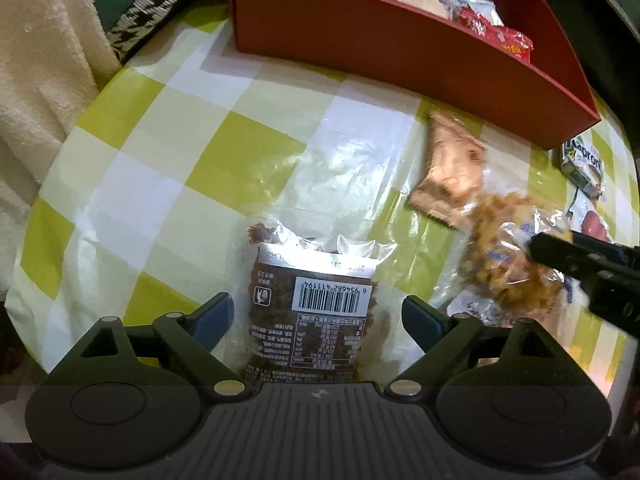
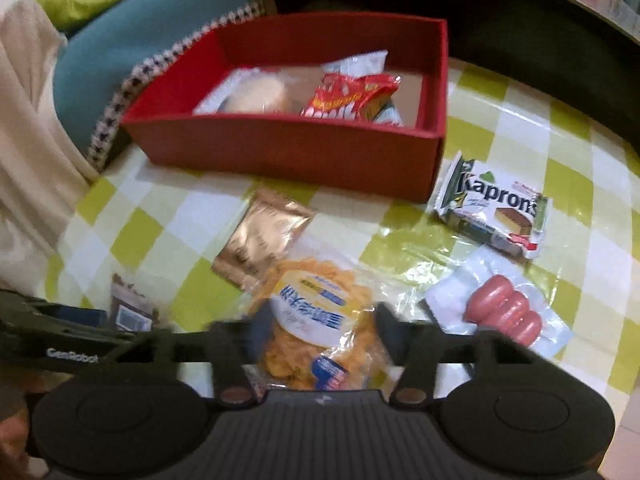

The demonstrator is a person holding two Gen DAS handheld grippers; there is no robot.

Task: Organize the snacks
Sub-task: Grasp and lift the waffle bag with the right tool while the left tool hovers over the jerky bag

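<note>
A red box (image 2: 288, 152) at the back of the table holds several snack packs; it also shows in the left wrist view (image 1: 400, 52). My left gripper (image 1: 316, 316) is open, its fingers either side of a dark brown snack bag with a barcode (image 1: 320, 312) lying on the table. My right gripper (image 2: 316, 332) is open around a clear bag of orange crisps (image 2: 316, 328), which also shows in the left wrist view (image 1: 508, 256). A gold sachet (image 2: 264, 236) lies between the crisps and the box.
A Kaprons wafer pack (image 2: 496, 208) and a pack of pink sausages (image 2: 504, 312) lie at the right on the green-checked tablecloth (image 2: 520, 140). A cream cloth (image 1: 36, 80) and a teal cushion (image 2: 132, 40) border the table's left side.
</note>
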